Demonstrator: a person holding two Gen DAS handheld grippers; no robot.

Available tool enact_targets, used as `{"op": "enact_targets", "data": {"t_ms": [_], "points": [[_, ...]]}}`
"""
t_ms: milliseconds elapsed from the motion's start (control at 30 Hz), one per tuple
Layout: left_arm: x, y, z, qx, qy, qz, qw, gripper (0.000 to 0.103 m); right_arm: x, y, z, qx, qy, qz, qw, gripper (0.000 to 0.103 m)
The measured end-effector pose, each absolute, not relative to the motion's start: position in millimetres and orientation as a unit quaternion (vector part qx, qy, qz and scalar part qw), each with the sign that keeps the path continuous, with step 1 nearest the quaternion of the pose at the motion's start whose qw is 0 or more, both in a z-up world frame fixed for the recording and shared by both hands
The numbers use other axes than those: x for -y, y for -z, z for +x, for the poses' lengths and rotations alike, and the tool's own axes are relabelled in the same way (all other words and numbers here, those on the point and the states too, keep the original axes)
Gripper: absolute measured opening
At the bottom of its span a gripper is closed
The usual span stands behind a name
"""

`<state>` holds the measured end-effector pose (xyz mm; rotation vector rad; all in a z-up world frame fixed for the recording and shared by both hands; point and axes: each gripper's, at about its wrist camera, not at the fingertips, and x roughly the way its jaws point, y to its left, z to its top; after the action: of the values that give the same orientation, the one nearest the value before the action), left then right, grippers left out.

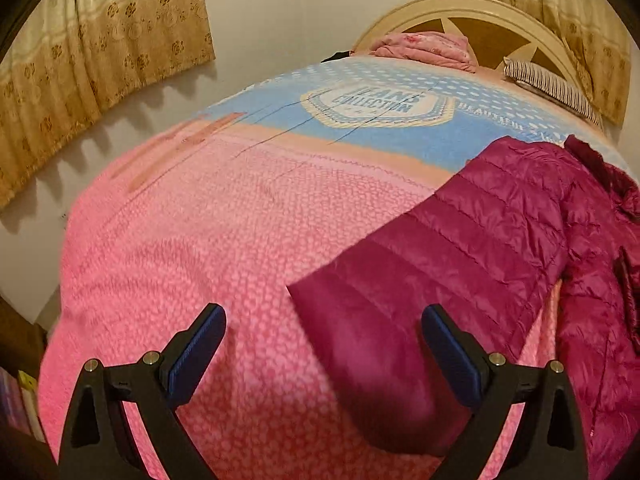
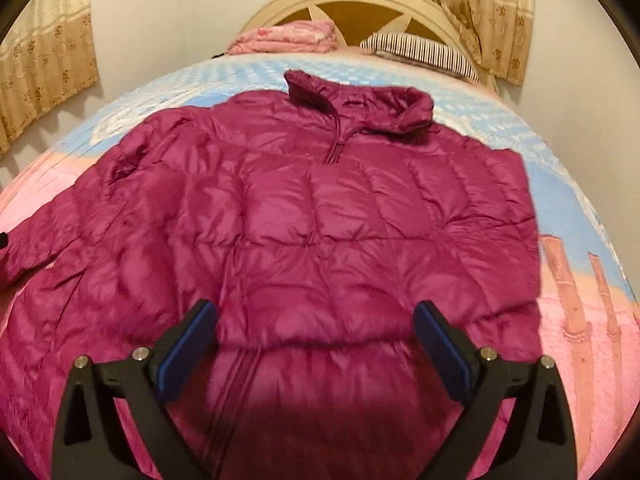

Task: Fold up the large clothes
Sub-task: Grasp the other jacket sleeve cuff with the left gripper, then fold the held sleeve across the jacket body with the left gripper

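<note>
— Where's the jacket (image 2: 304, 232)?

— Spread flat on the bed, front up, collar toward the headboard (image 2: 280, 8); one sleeve (image 1: 420, 264) stretches out over the pink blanket (image 1: 192, 264).

— And the right gripper (image 2: 316, 340)?

— Over the jacket's lower half; fingers spread wide, nothing between the pads.

— The left gripper (image 1: 324, 344)?

— Also wide apart, gripping nothing; the sleeve's cuff lies in view between its fingers, though I cannot tell whether they touch it.

— Beyond that?

— A folded pink quilt (image 2: 284, 36) and a striped pillow (image 2: 420, 54) by the headboard; floral curtains (image 1: 100, 60) on the wall.
</note>
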<state>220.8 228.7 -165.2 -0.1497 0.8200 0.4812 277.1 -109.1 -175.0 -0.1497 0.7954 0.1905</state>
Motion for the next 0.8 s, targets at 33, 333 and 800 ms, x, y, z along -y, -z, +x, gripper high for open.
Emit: {"op": "enact_targets", "data": {"t_ms": [33,333,800], "points": [[-226.5,165.8,220.9,-0.394,-0.226,-0.073,0.888,0.099,110.3,174.6,273.0,-0.384,-0.092,-0.076,0.916,0.101],[-199.4,177.8,236.9,-0.417,-0.183,-0.072,0.888,0.034,126.2,182.4,256.2,-0.372,-0.08,-0.062,0.923,0.101],[-208.3,88.1,253.5,-0.314,-0.226,0.001,0.922,0.009,162.2,176.2,246.5,-0.364,-0.073,0.017,0.928,0.101]]}}
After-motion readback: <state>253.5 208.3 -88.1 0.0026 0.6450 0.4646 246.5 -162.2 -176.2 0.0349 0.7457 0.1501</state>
